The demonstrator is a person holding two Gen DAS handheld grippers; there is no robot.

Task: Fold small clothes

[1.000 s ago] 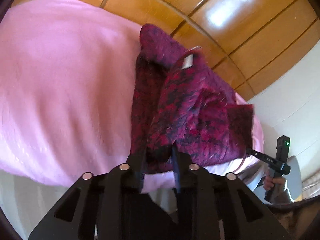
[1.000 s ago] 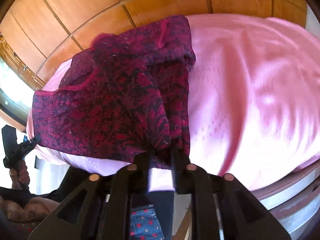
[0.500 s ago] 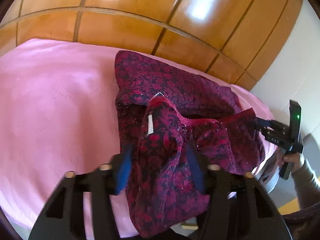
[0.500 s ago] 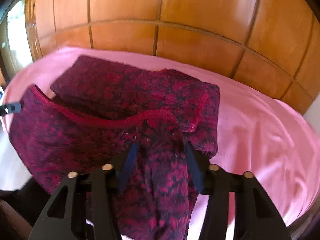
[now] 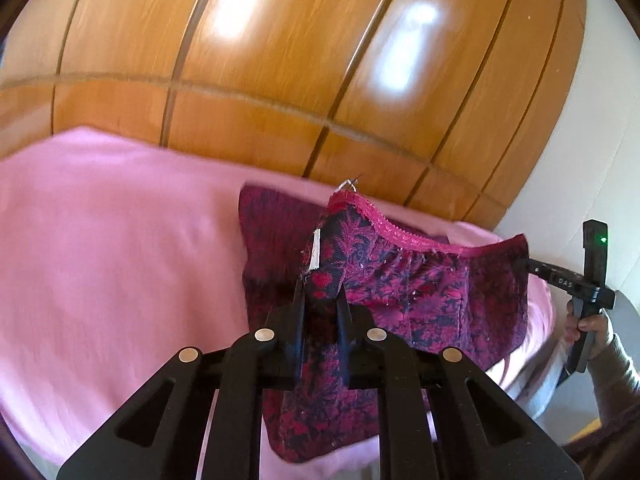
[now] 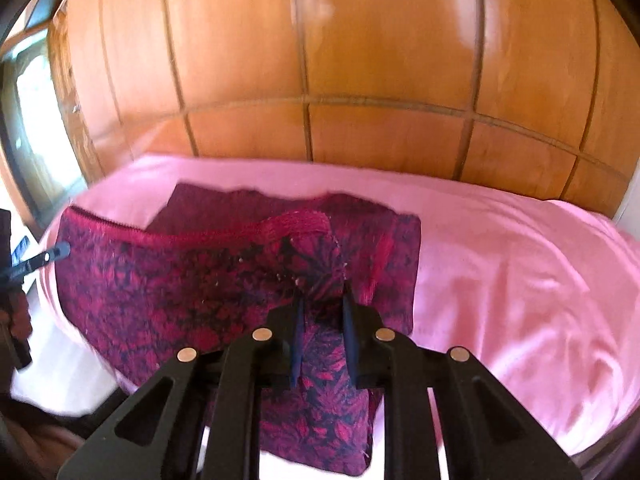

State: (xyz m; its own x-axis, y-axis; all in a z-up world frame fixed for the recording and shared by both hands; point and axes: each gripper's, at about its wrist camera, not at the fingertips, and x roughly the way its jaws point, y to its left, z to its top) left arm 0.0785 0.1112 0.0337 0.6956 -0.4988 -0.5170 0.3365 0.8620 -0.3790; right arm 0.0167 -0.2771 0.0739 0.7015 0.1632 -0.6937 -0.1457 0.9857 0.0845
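Garment (image 5: 420,292) waistband taut between hand-held grippers

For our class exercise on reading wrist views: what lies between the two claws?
The waistband of the dark red patterned garment spans from the left claw to the right claw, hanging above the pink sheet; the left wrist view shows it.

We read only "DAS" in small pale letters on the right gripper (image 5: 520,266), on its black arm. The white tag (image 5: 316,255) on the garment (image 5: 420,292) is edge-on; no print legible.
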